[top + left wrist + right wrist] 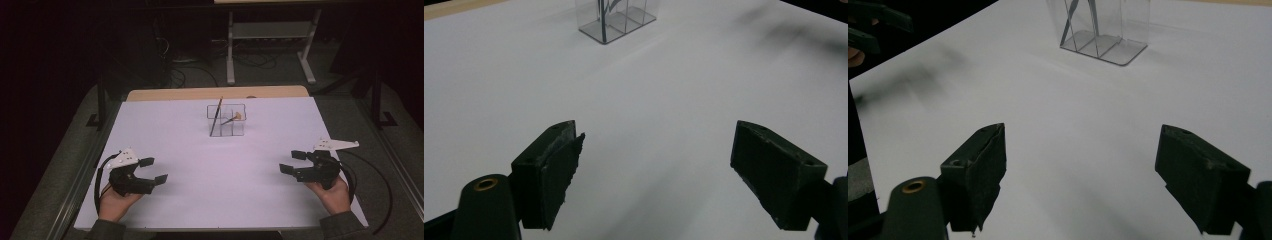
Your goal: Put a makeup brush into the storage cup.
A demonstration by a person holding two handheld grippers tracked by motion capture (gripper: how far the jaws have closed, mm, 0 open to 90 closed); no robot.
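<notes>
A clear plastic organizer box (pixel 226 120) with several compartments stands at the back middle of the white table (pixel 200 170). Two thin brushes lean inside it: a dark one (pixel 216 116) upright and tilted, and a shorter one with a tan tip (pixel 231 119). My left gripper (pixel 154 170) rests open near the front left, held by a hand. My right gripper (pixel 293 162) rests open near the front right. The box (pixel 618 19) lies far ahead in the left gripper view, and the box (pixel 1104 27) also stands ahead in the right gripper view. Nothing sits between either pair of jaws.
The white sheet covers a wooden tabletop whose edge (pixel 215 93) shows at the back. Black cables (pixel 372 175) trail from the grippers. Beyond the table stand metal desk legs (pixel 307 55) and floor cables in a dark room.
</notes>
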